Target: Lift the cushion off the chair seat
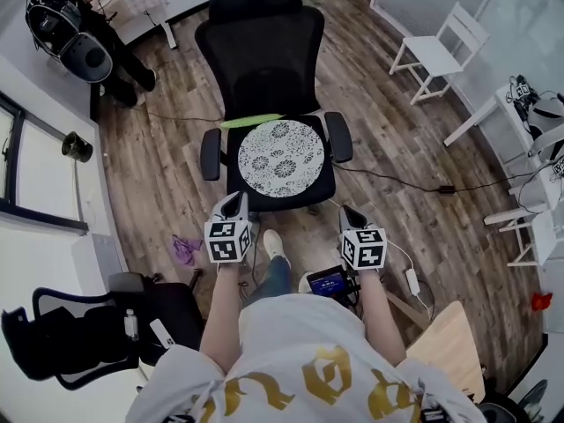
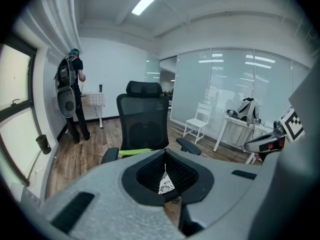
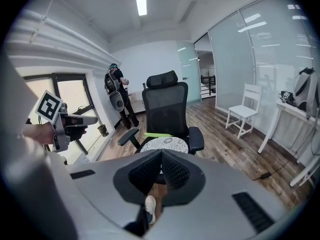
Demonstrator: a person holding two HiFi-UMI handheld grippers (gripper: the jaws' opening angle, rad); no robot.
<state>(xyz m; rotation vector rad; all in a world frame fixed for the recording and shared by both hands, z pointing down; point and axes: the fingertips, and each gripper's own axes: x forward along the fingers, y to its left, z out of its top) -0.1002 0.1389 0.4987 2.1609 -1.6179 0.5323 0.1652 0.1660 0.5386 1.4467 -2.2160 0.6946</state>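
Note:
A round white cushion [image 1: 281, 158] with a dark flower print lies on the seat of a black office chair [image 1: 261, 42]; a green strip [image 1: 250, 121] sits behind it. The right gripper view shows the cushion [image 3: 165, 145] beyond the shut jaws. Through the left gripper view only a sliver of the cushion [image 2: 166, 183] appears. My left gripper [image 1: 235, 203] hangs shut just short of the seat's front left corner. On the other side my right gripper [image 1: 349, 214] is shut, near the front right corner. Neither touches the cushion, and both are empty.
A person [image 1: 81, 26] with a backpack stands at the back left by a small table. A white chair [image 1: 438, 49] and white desks stand at the right. A cable [image 1: 410, 183] runs over the wood floor. Another black chair [image 1: 62, 342] is at my lower left.

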